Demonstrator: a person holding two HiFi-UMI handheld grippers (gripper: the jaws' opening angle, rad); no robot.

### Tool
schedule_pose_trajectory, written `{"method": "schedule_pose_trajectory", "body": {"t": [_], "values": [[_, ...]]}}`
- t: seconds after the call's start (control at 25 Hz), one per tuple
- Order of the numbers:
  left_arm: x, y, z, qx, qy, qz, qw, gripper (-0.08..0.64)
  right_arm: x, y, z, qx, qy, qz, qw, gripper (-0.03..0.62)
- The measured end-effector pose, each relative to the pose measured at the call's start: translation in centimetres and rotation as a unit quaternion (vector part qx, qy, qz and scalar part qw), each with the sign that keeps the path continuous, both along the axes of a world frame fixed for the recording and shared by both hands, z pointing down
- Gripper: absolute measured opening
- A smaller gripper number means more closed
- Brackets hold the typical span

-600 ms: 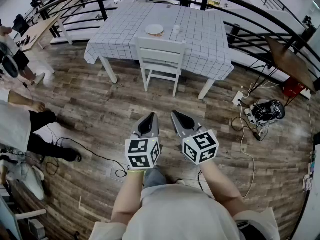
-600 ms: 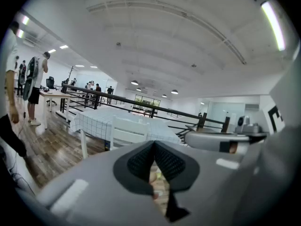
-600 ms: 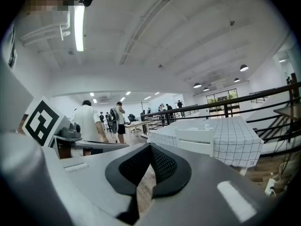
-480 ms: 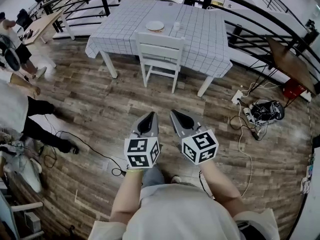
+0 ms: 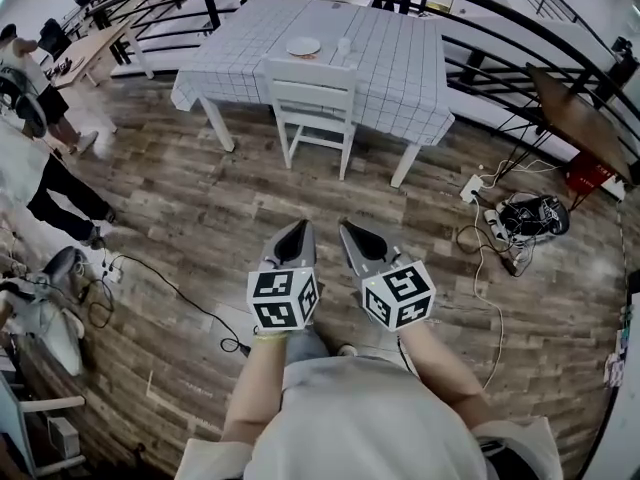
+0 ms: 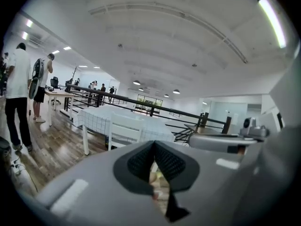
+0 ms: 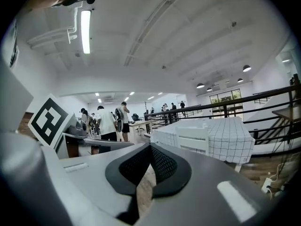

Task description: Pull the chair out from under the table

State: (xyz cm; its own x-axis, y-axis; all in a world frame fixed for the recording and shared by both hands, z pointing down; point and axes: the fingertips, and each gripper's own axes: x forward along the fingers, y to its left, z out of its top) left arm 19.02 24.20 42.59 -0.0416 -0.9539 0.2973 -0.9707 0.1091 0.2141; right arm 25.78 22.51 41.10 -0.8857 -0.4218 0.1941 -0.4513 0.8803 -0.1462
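The white chair point(image 5: 308, 93) sits tucked under the checked bench point(image 5: 400, 58) at upper centre, well apart from your left claw point(image 5: 296, 232) and right claw point(image 5: 351, 232), both pressed together and empty: close in, spread them, pinch its top rail, draw straight back.

left gripper point(image 5: 297, 236): jaws closed, empty | right gripper point(image 5: 355, 235): jaws closed, empty | both side by side, forearms extended forward
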Motion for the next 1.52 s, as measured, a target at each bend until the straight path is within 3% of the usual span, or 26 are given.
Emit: {"method": "schedule_pose_trajectory", "body": {"t": [0.28, 0.56, 1.0, 1.52], "values": [[-1.1, -2.8, -0.5, -0.002, -0.003, 0.024, 0.9997, 0.009, -1.3, -2.4, 0.2, -0.013, 0.001, 0.007, 1.000, -0.003], [-6.0, -5.1, -1.3, 0.005, -0.021, 0.048, 0.9986, 0.009, -6.9, -4.5, -0.4, -0.014, -0.022, 0.020, 0.999, -0.003], [-12.3, -8.9, -1.2, 0.005, -0.020, 0.081, 0.9965, 0.009, -13.8, -7.5, -0.5, -0.009, -0.021, 0.044, 0.999, -0.003], [-18.5, -12.0, -1.0, 0.005, -0.024, 0.105, 0.9941, 0.009, -19.6, -10.4, 0.2, -0.014, -0.022, 0.070, 0.997, -0.003]]}}
